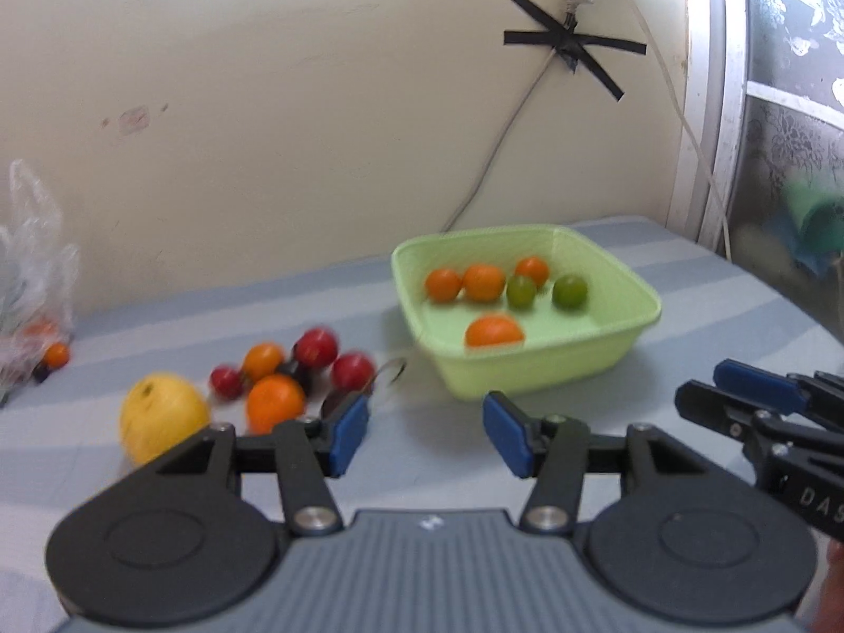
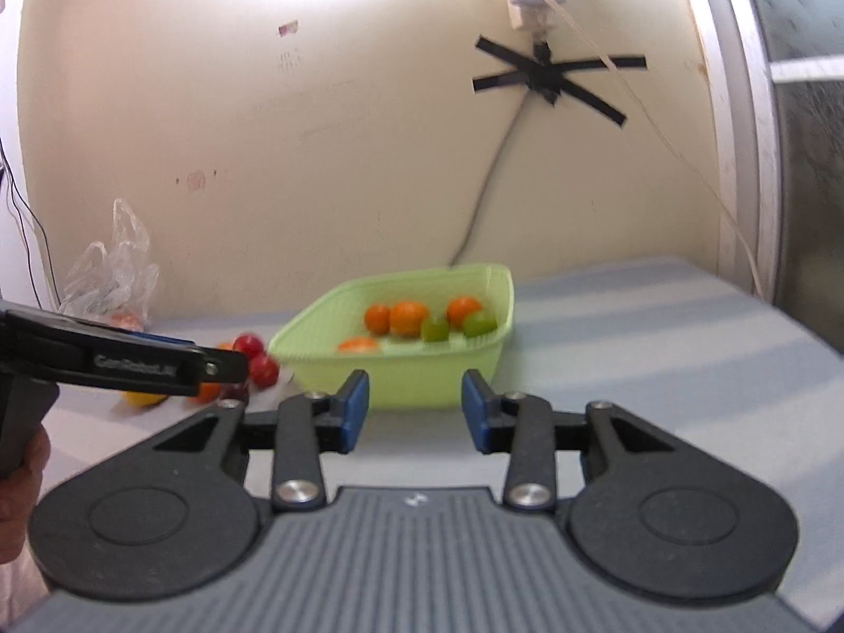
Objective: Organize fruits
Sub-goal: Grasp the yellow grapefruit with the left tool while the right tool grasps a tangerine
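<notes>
A light green basin (image 1: 543, 369) (image 2: 422, 385) stands on the table and holds several oranges (image 1: 484, 281) and two green fruits (image 1: 569, 291). Left of it lies a loose cluster: a yellow fruit (image 1: 161, 415), two oranges (image 1: 275, 402), and three red fruits (image 1: 315, 347) (image 2: 262, 369). My left gripper (image 1: 428, 435) is open and empty, above the table between the cluster and the basin. My right gripper (image 2: 414, 414) is open and empty, in front of the basin; it also shows in the left wrist view (image 1: 738, 395) at the right edge.
A clear plastic bag (image 1: 31, 285) (image 2: 113, 274) with a small orange (image 1: 56, 354) beside it lies at the far left by the wall. A cable (image 1: 501, 142) taped to the wall hangs down behind the basin. The table (image 1: 712, 316) ends at the right near a window frame.
</notes>
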Available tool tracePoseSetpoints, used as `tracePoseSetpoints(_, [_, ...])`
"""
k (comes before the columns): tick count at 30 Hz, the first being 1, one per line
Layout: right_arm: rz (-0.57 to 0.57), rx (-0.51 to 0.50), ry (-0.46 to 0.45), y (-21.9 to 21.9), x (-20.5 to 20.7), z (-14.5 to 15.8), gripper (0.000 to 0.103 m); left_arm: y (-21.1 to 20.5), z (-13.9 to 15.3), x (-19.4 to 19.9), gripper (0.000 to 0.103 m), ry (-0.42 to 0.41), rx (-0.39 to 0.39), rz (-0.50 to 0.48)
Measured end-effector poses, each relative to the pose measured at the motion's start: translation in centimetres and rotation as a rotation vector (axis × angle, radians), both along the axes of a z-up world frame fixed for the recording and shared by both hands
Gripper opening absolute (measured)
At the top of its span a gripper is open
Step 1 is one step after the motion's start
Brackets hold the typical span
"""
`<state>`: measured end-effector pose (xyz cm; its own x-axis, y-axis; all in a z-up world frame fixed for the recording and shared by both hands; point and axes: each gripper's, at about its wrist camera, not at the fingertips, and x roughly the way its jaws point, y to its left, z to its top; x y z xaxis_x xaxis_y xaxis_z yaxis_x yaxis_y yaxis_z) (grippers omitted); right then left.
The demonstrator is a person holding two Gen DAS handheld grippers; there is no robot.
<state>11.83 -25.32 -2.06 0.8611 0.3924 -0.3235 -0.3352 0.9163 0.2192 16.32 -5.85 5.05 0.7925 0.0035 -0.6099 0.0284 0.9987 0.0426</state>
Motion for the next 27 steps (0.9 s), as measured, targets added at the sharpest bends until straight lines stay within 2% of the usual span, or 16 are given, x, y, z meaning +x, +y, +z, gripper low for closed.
tracePoseSetpoints(3, [0.024,-0.008,0.051,0.9,-0.4,-0.7,0.041,1.5,-1.1,-1.8,0.05,0.025,-0.016,0.012])
tracePoseSetpoints(7, [0.081,-0.046,0.073,3.0,-0.8,-1.0,0.041,4.8,-2.9,-4.0,0.05,0.049,-0.029,0.067])
tracePoseSetpoints(11, [0.143,-0.089,0.075,5.6,-0.7,-1.1,0.041,9.5,-4.0,-5.3,0.05,0.082,-0.099,0.157])
tracePoseSetpoints(15, [0.212,-0.133,0.064,8.5,-0.2,-1.0,0.041,13.4,-3.8,-5.8,0.054,0.066,-0.151,0.224])
tracePoseSetpoints(19, [0.284,-0.209,0.007,12.0,0.7,-0.5,0.042,15.6,-2.6,-5.0,0.063,0.015,-0.191,0.224])
tracePoseSetpoints(21, [0.313,-0.243,-0.02,13.6,1.4,-0.4,0.044,15.9,-2.1,-4.0,0.079,-0.011,-0.202,0.214])
tracePoseSetpoints(22, [0.326,-0.262,-0.032,14.5,1.8,-0.4,0.044,16.0,-1.9,-3.3,0.09,-0.024,-0.2,0.213])
tracePoseSetpoints(27, [0.378,-0.324,-0.074,18.2,4.3,-0.5,0.044,16.2,-1.8,0.3,0.092,-0.038,-0.178,0.181])
